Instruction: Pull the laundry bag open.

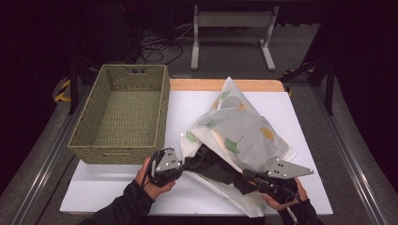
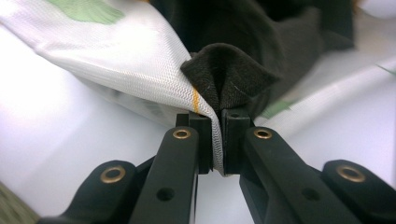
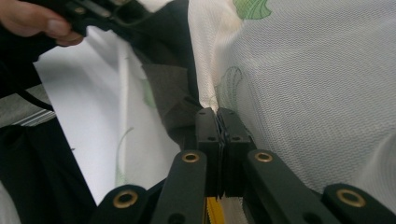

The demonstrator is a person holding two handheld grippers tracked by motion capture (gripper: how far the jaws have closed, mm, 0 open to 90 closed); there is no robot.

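Woven mesh bag [image 1: 241,131], dark cloth [image 1: 217,168], pinching grippers

The place looks like a lab or recording studio set up for staged table work, not a home. A white board [image 1: 291,122] lies on a wooden tabletop [image 1: 202,85] fenced by metal rails [image 1: 40,161], and black curtains darken the surroundings. Behind the table, loose cables [image 1: 157,47] sprawl over grey carpet beside a grey metal stand [image 1: 233,28]. Yellow-and-black hazard tape [image 1: 62,90] marks the floor at the left. A woven basket [image 1: 94,140] sits on the table as a prop.
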